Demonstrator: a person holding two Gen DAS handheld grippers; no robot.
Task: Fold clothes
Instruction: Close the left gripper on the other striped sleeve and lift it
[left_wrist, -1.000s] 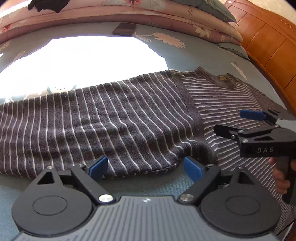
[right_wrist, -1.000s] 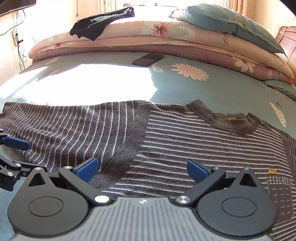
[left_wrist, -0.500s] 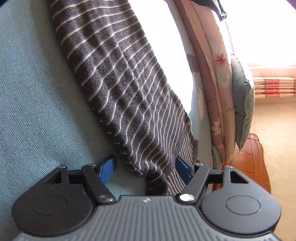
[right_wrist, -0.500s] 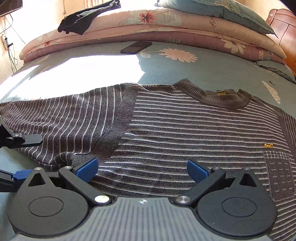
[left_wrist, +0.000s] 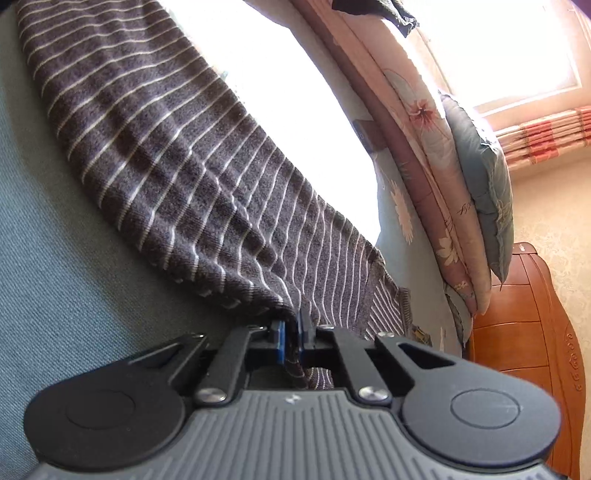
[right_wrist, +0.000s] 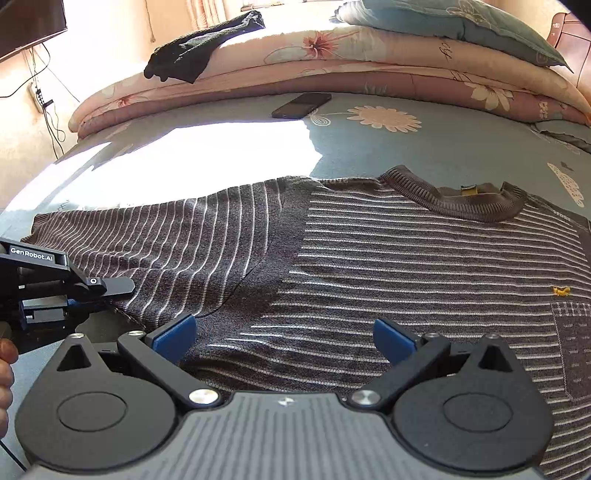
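The striped sweater (right_wrist: 406, 258) lies spread flat on the bed (right_wrist: 424, 147), collar toward the stacked quilts (right_wrist: 369, 62). The left claw (left_wrist: 291, 338) is clamped on the lower edge of the sweater's sleeve (left_wrist: 166, 155), fabric pinched between its blue pads. The right claw (right_wrist: 284, 336) hangs over the sweater's body with its pads apart and nothing between them. Beyond the collar a dark phone (right_wrist: 301, 105) rests on the bed just before the quilts, a black garment (right_wrist: 203, 48) lies on top of them, and a pillow (right_wrist: 461, 22) sits on them too
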